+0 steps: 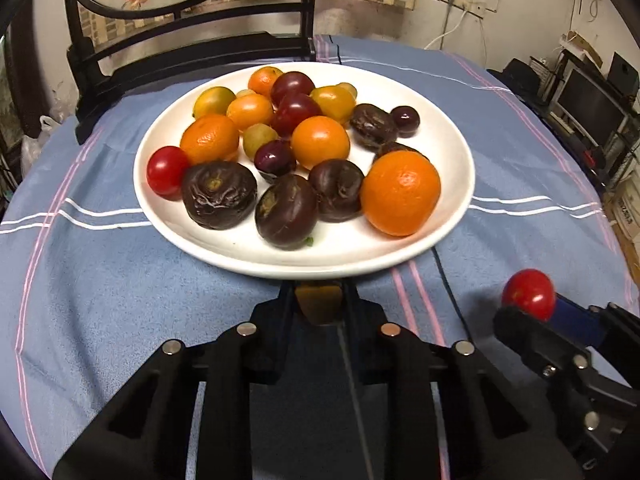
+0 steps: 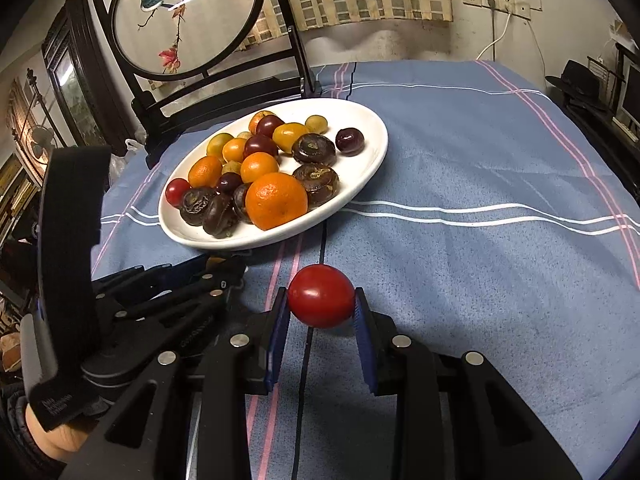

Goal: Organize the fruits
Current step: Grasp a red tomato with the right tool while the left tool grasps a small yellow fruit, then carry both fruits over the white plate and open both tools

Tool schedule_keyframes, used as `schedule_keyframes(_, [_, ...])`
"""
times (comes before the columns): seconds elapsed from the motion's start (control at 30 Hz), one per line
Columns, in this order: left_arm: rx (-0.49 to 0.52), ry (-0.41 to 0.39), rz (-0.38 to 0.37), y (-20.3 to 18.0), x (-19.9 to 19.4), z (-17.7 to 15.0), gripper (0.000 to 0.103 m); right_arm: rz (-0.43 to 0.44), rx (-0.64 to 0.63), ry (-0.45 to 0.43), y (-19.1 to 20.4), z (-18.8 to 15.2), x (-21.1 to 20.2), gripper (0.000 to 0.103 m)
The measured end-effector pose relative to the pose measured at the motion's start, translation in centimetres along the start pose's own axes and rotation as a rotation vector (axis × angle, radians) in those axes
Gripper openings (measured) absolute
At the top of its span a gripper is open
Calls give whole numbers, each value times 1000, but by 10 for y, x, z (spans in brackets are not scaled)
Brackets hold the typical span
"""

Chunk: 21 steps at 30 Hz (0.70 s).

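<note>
A white plate [image 1: 452, 184] on the blue striped cloth holds several oranges, dark wrinkled fruits, plums and small tomatoes, with a large orange [image 1: 400, 194] at its front right. My left gripper [image 1: 319, 300] is shut with nothing between its fingers, right at the plate's near rim. My right gripper [image 2: 321, 306] is shut on a red tomato [image 2: 321, 295], held just above the cloth to the right of and nearer than the plate [image 2: 372, 160]. The tomato also shows in the left wrist view [image 1: 529, 294].
A black-framed round embroidered screen [image 2: 184, 20] stands behind the plate at the table's back left. Blue striped cloth [image 2: 500, 168] stretches to the right of the plate. Shelves and monitors [image 1: 592, 104] stand beyond the table's right edge.
</note>
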<state>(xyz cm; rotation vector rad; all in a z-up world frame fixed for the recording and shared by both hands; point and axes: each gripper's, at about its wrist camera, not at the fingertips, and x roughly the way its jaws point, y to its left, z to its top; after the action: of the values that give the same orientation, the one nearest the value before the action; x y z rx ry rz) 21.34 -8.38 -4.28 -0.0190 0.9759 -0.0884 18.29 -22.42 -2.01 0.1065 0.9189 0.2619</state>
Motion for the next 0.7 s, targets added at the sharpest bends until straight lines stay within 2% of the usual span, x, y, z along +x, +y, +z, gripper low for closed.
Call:
schedule_keyframes(0.13, [18,-3,-43,7,-24,-6,23,15,15,-21,1,1,-7,32])
schedule_keyframes(0.2, [36,-39,-64,11,-43,-5,23,44,15,-61,5,6,-17,32])
schedule_keyframes(0.33, [20,-98,-43,21,-57,24,23,37,-29,-118,18,31,-22,32])
schedule_keyframes(0.53, [-21,-84,40,38,-26,62,23,28,-70,-124,32,71,6,32])
schedule_keyframes(0.67, [-47,-55,52,46,-6,77,24,12,-64,-114,33,86,29,35])
schedule_keyframes(0.7, [-44,-46,55,47,-3,78,26,14,-51,-118,31,87,32,48])
